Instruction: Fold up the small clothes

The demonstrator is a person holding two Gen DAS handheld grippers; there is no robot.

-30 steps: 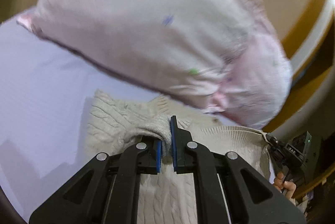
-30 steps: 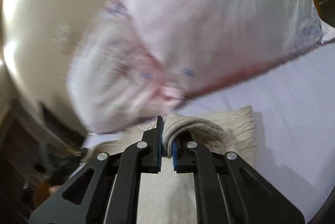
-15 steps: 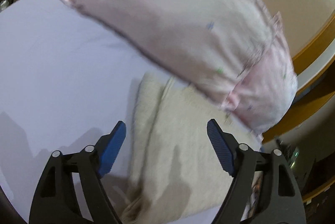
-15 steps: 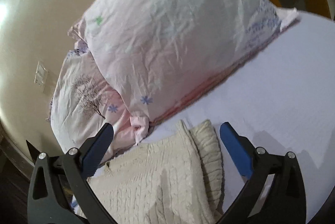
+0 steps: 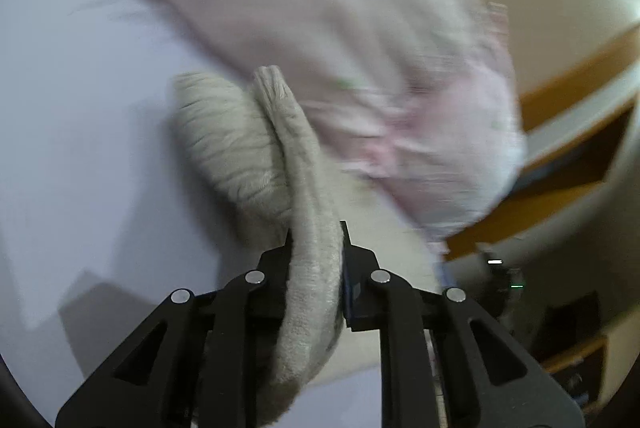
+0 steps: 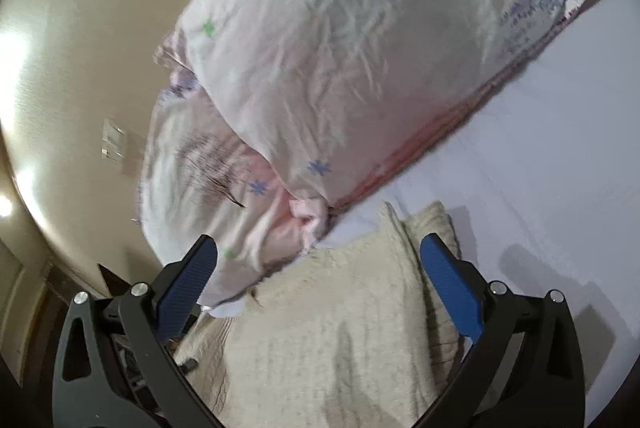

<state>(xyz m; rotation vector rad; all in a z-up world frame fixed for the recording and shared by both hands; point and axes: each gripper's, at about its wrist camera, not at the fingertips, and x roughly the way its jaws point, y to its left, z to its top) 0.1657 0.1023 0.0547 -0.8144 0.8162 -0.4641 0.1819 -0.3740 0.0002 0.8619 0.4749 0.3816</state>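
Note:
A cream cable-knit sweater (image 6: 332, 340) lies on the pale lilac bed sheet (image 6: 540, 163), below the pillows. In the left wrist view my left gripper (image 5: 316, 248) is shut on a thick fold of the sweater (image 5: 308, 187), which runs up between the jaws and lifts off the bed; this view is blurred. In the right wrist view my right gripper (image 6: 318, 268) is open and empty, its blue pads (image 6: 448, 280) spread over the sweater's far edge.
Two pink-white pillows (image 6: 340, 47) with small flower prints lie just beyond the sweater against a beige wall (image 6: 72, 27). A wooden bed frame (image 5: 568, 115) and dark equipment (image 5: 504, 280) sit off the right side in the left wrist view.
Both grippers let go of the sweater and opened half a second ago. Since then the left gripper has shut on a fold of the sweater and raised it; the right stays open.

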